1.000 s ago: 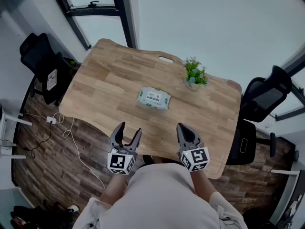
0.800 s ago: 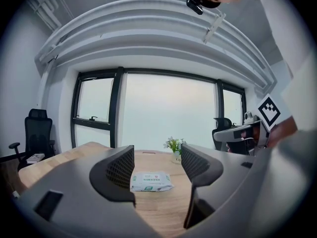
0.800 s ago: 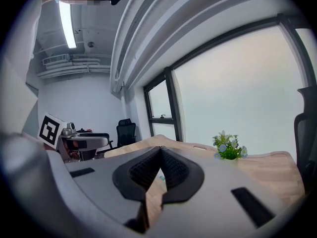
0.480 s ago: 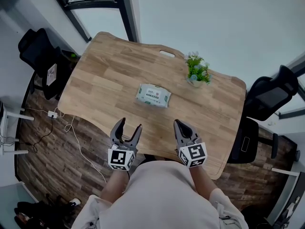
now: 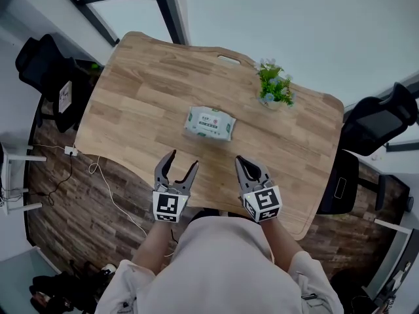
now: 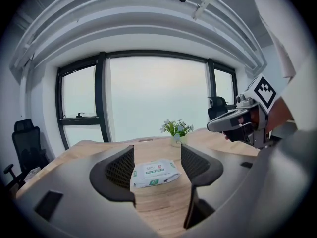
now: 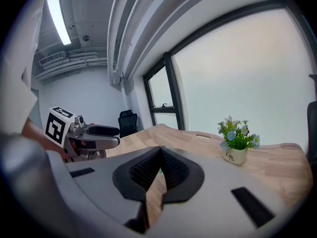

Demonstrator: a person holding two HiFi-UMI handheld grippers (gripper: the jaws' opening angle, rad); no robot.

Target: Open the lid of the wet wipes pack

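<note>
Your left claw (image 5: 182, 160), grey, two-jawed: jaws wide apart, gripping nothing, over near edge of light wooden table (image 5: 144, 97). Your right claw (image 5: 242, 162), same build, beside it: jaws pressed together, nothing between. White-and-green wet wipes pack (image 5: 209, 123) lies flat ahead of both claws, well apart from them; in left gripper view it lines up between left jaws. Lid flat, closed. Small potted plant with blue flowers (image 5: 275, 89) farther ahead, off right of your right claw.

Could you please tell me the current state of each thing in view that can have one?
wet wipes pack: lid shut, lying flat on the table, untouched.
left gripper: open, empty, short of the pack.
right gripper: shut, empty.
potted plant: upright.
</note>
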